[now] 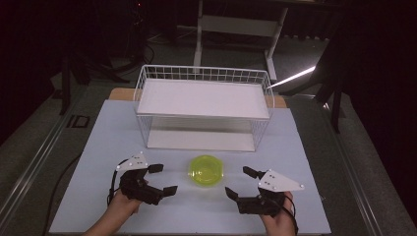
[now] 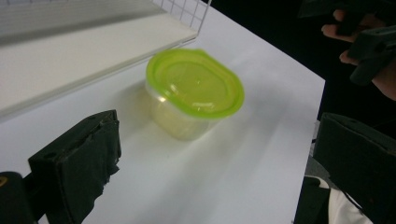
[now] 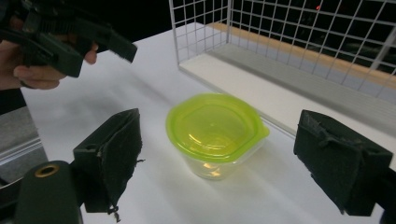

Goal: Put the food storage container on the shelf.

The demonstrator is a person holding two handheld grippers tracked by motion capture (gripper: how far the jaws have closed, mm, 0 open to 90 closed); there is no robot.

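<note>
The clear round plastic tub with a lime-green lid (image 1: 206, 170) stood on the white bench (image 1: 98, 147) between the left gripper (image 1: 160, 179) and right gripper (image 1: 237, 182), both released; fingers should close squarely on its walls below the lid, gently

A dark room surrounds the pale tabletop (image 1: 295, 147). Behind it a white desk frame (image 1: 236, 24) stands on grey floor (image 1: 29, 142), crossed by a bright light strip (image 1: 292, 77).

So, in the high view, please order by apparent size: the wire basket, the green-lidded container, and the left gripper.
1. wire basket, clearly largest.
2. left gripper and container look alike in size; the gripper is nearer the camera, so I do not rank them.
</note>
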